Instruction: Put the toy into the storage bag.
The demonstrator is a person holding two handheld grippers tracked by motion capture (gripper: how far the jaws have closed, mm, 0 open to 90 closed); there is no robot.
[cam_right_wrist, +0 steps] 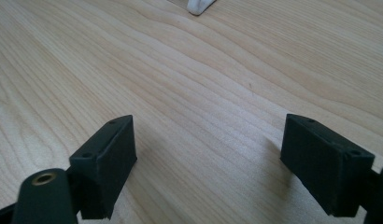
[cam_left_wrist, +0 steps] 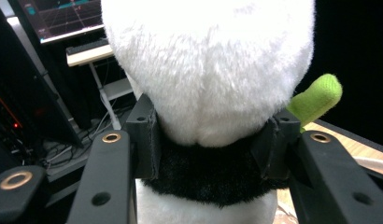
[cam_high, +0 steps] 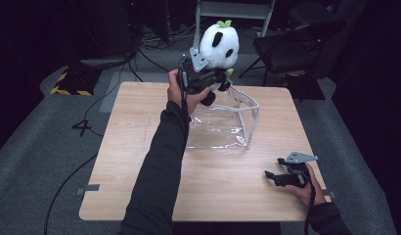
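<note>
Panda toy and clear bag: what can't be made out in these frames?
- Panda toy, left gripper view: face and limbs cut off by the frame edges; the left gripper clamps its black band.
- Clear bag, high view: inside too glary to read; near side hidden by the forearm.
- Right gripper, its own view: just a white scrap of the bag at the top edge.

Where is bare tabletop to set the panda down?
Bare wood lies left of the clear bag, and along the near edge between the sleeve and the right gripper. The far middle is crowded: bag, left gripper, panda.
</note>
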